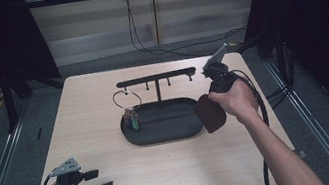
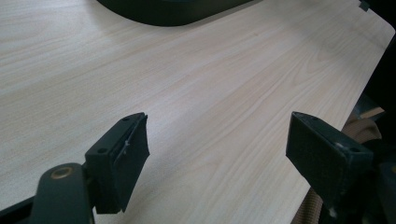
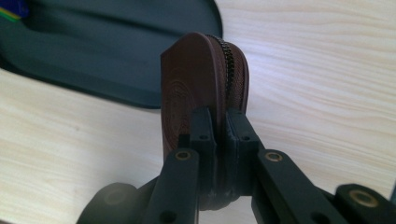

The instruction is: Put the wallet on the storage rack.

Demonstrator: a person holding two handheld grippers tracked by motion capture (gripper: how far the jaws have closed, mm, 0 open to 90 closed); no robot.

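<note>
Right: your right gripper [image 3: 219, 126] has its jaws clamped on the brown zip pouch [image 3: 201, 84], held on edge above the table [image 1: 116, 181], at the black tray's [image 1: 169, 134] right end | Left: your left gripper [image 2: 217, 154] rests near the table's front-left corner, jaws wide apart, holding nothing | Tray: key ring [image 1: 127, 100] stands at its left end.

Bare tabletop [image 1: 176, 171] is lying open betw. the hands & front edge, while the black tray [image 1: 164, 134], its peg rack [image 1: 156, 77] & hanging key ring [image 1: 127, 100] are blocking the middle.
</note>
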